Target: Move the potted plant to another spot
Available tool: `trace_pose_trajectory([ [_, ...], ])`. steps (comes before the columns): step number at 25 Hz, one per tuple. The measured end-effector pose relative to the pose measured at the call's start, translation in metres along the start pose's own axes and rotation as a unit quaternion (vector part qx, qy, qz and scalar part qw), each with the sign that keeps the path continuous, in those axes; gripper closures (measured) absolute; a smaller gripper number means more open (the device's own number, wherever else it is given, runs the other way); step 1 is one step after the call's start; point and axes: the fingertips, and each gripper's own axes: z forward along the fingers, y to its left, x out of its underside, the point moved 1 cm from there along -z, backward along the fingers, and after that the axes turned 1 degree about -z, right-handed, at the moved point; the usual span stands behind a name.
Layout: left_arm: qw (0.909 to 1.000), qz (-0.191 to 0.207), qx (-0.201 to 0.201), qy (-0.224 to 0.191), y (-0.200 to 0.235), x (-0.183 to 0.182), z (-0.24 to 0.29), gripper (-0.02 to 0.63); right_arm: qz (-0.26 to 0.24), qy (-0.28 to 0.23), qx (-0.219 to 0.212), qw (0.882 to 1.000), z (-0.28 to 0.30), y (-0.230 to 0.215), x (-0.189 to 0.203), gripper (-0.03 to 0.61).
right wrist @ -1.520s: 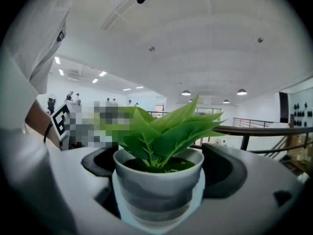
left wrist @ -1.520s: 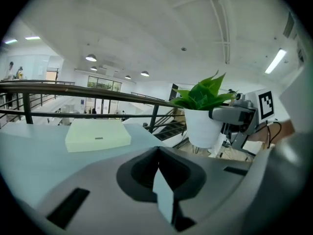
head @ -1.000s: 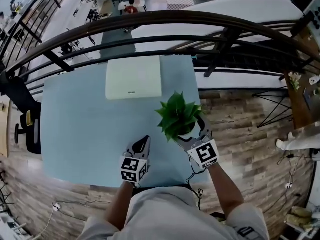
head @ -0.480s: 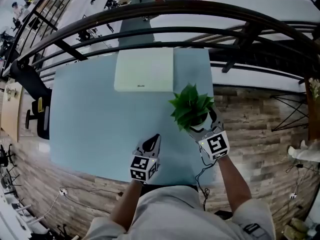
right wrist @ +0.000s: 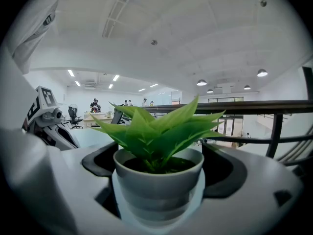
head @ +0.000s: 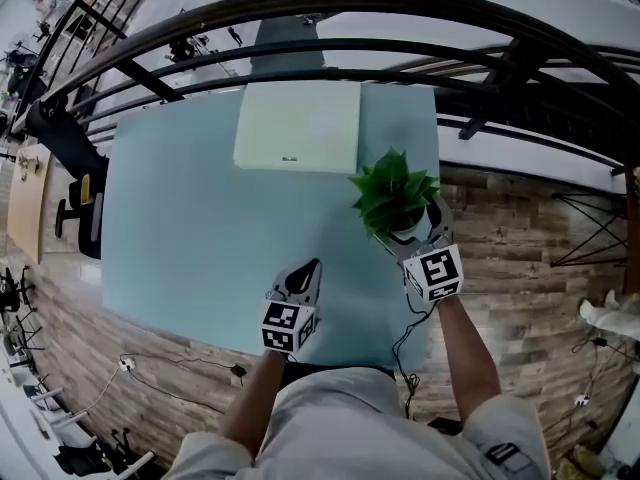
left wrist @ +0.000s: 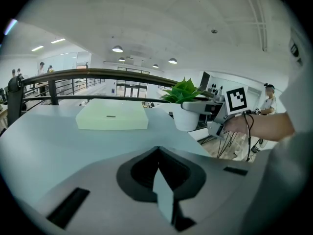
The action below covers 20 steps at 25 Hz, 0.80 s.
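While your right gripper (head: 407, 232) clamps the potted plant (head: 393, 193), carrying it farther forward, left gripper (head: 309, 268) idles, jaws together: relocation underway.

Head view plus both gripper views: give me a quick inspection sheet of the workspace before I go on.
Surface: pale blue table, smooth and flat.
Job's things: green leafy potted plant in a white pot, upright, near the table's right edge.
Clutter: pale green flat box at the table's far edge.
Grippers: right gripper shut on the white pot; left gripper shut, holding nothing, over the table's near edge.
Cables: black cable hanging from the right gripper; thin floor cable at left.
Surroundings: dark curved railing, wood-plank floor, black office chair.
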Motion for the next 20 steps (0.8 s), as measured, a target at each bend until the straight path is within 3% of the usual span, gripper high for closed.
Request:
trace_pose_trajectory([
  [20, 0.9996, -0.006, 0.010, 0.025, 0.001, 0.013, 0.024, 0.601, 0.039, 0.032, 0.031, 0.998, 0.031, -0.019, 0.052, 0.048],
])
